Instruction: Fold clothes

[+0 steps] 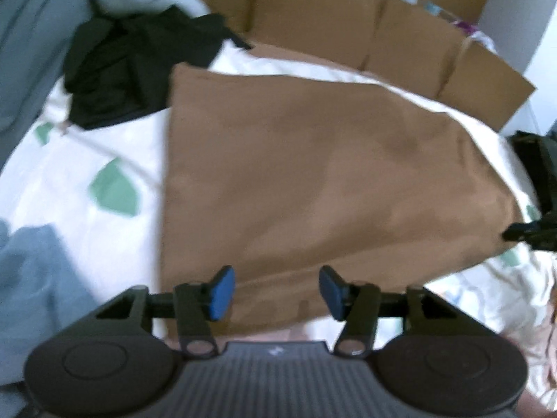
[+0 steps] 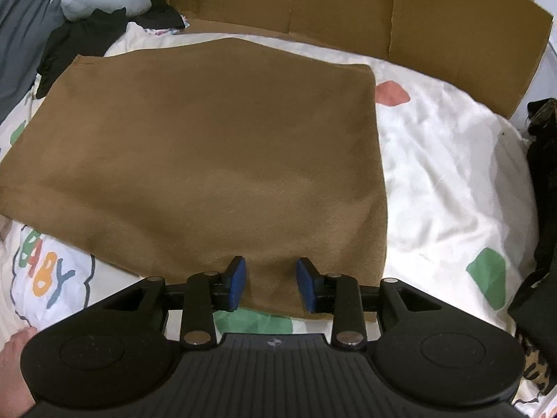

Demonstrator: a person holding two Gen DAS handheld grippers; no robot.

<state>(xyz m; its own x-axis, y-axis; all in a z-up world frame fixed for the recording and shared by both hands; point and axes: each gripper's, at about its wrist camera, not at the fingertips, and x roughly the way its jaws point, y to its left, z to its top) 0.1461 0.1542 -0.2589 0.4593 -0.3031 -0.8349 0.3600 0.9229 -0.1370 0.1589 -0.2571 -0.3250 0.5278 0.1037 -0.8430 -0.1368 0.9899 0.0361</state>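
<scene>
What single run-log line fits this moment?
left tool: open | right tool: open | brown cloth: flat on bedsheet, unheld

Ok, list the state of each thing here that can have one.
Brown cloth: folded flat on the bed, in neither gripper.
Left gripper: open, over the cloth's near edge.
Right gripper: open, over the cloth's near edge.
Black clothes: crumpled, unfolded.
Sheet: wrinkled.
Cardboard: upright behind the bed.
</scene>
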